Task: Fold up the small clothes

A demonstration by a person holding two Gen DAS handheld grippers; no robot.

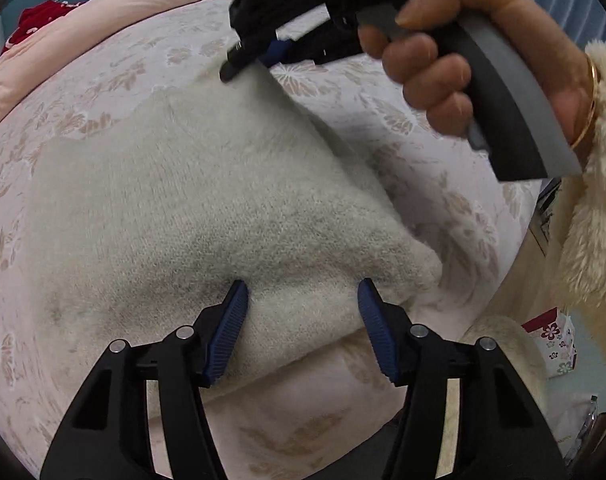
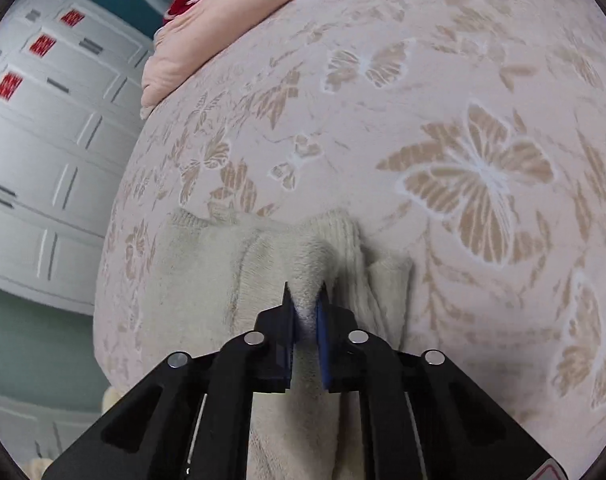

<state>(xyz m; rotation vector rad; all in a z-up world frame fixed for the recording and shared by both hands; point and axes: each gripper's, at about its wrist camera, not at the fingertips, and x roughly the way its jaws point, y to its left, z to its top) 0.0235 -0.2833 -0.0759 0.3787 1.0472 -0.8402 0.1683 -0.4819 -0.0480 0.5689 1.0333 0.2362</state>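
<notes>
A cream knitted garment [image 1: 207,200] lies on the pink butterfly-patterned bedspread [image 1: 423,168]. My left gripper [image 1: 303,292] is open, its blue pads [image 1: 229,328] on either side of the garment's near folded edge. My right gripper [image 2: 306,304] is shut on a bunched fold of the garment [image 2: 207,264]. In the left wrist view the right gripper [image 1: 243,62] pinches the garment's far corner and lifts it slightly, held by a hand.
A pink quilt [image 1: 83,36] and a red cloth [image 1: 35,20] lie at the far edge of the bed. White drawers [image 2: 43,140] stand beside the bed. A floral box [image 1: 555,340] sits at right below the bed edge.
</notes>
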